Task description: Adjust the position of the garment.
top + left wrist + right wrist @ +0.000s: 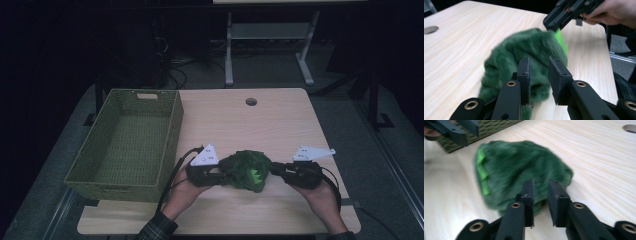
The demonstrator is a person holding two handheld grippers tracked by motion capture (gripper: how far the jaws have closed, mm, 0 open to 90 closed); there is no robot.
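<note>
The left gripper (537,75) has its jaws narrowly apart with green plush between them; the pads seem to pinch a fold of the green plush toy (246,170), though blur leaves this a little uncertain. The right gripper (541,197) stands the same way at the toy's opposite end, also with fur between its jaws.

The toy sits between both grippers, on the table (280,125), to the right of the woven green basket (127,140) and near it. I judge that the step is lifting the toy with two grips. Next, both hands should carry it together toward the basket, keeping equal tension.

No label or writing is readable.
</note>
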